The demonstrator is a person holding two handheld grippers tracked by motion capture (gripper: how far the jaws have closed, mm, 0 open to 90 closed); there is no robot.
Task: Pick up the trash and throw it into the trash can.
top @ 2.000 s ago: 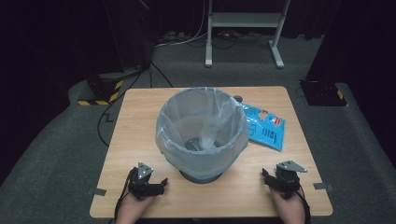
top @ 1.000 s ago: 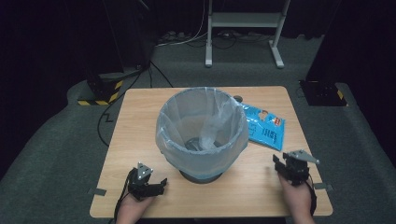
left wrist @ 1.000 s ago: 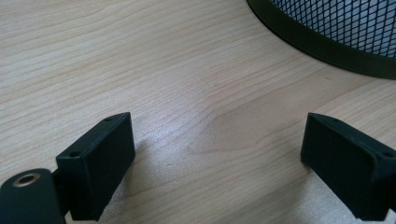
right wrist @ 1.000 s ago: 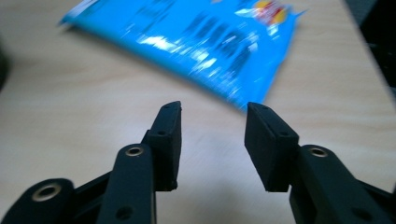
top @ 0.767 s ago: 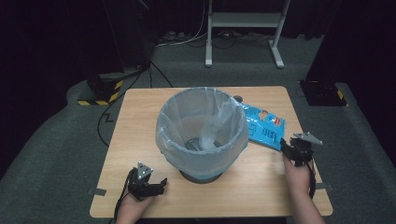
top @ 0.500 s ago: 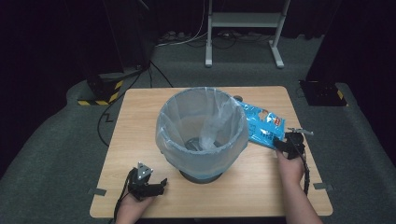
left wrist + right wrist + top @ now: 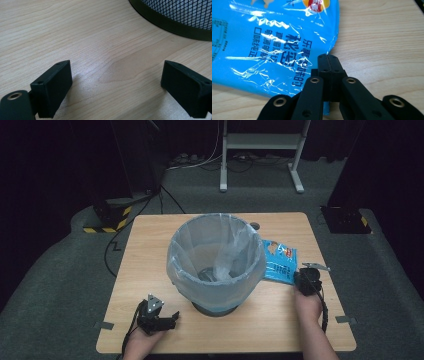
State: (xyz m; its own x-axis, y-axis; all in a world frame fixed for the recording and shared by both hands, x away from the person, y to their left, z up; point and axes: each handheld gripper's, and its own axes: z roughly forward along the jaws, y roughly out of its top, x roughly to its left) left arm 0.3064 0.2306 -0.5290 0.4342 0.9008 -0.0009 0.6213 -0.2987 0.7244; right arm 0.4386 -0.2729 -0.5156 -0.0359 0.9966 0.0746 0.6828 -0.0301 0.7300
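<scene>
Blue snack bag [image 7: 274,47] corner under right claw [image 7: 329,62]

A lined mesh wastebasket [image 7: 216,265] stands mid-table [image 7: 150,245]; a white stand [image 7: 260,142] at twelve o'clock, a hazard-striped base [image 7: 107,220] at ten.

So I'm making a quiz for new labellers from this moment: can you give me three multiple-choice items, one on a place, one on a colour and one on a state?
1. Where does the snack bag lie?
A. inside the bin
B. on the table beside the bin
C. on the floor

2. What colour is the snack bag?
A. blue
B. red
C. green

3. How do the left claw's jaws stand?
A. shut on the bag
B. shut on nothing
C. wide apart over bare wood

Answers:
1 B, it lies flat on the table next to the bin.
2 A, its wrapper is bright blue.
3 C, wood shows between the jaws.
</scene>
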